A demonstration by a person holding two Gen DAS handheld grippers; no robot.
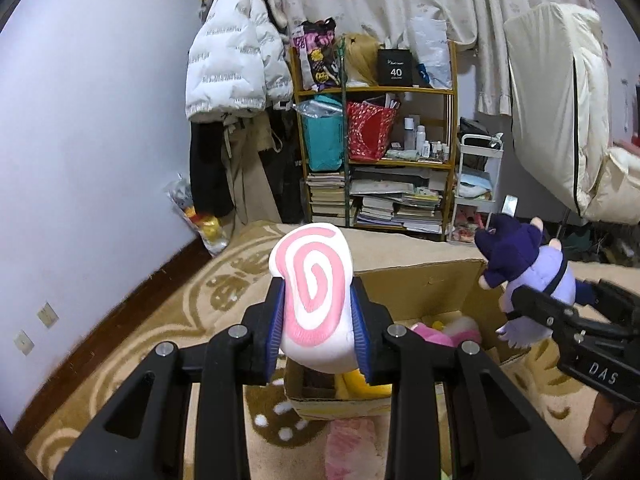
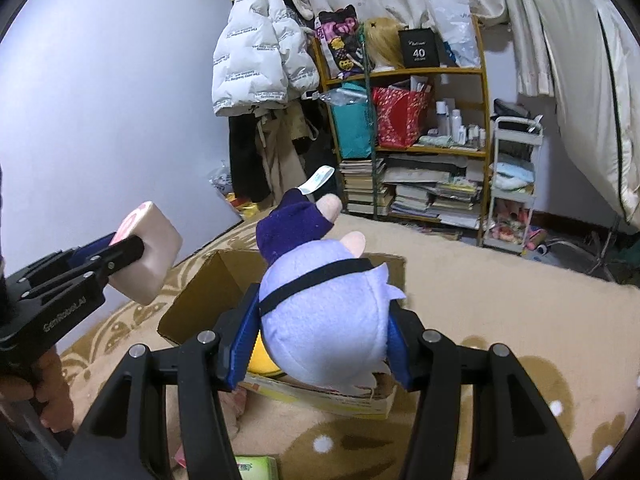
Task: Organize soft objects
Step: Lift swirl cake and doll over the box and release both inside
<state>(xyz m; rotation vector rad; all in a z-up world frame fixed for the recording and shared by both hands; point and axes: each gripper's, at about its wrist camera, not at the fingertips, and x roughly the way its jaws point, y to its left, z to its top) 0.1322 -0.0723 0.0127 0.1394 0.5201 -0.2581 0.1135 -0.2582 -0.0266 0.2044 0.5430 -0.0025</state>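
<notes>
My left gripper [image 1: 318, 322] is shut on a white cushion with a pink spiral [image 1: 314, 288] and holds it above the near left corner of an open cardboard box [image 1: 432, 284]. My right gripper [image 2: 322, 340] is shut on a lilac plush doll with a dark purple hood [image 2: 320, 312] and holds it over the box [image 2: 200, 296]. The doll also shows in the left wrist view [image 1: 528, 268], and the cushion in the right wrist view [image 2: 150, 252]. Pink and yellow soft toys [image 1: 444, 330] lie inside the box.
The box stands on a beige patterned carpet [image 2: 500, 280]. A wooden shelf [image 1: 376, 136] packed with bags and books stands at the back wall. Coats [image 1: 236, 56] hang to its left, a white trolley [image 2: 514, 184] to its right. A pink item [image 1: 348, 444] lies on the carpet.
</notes>
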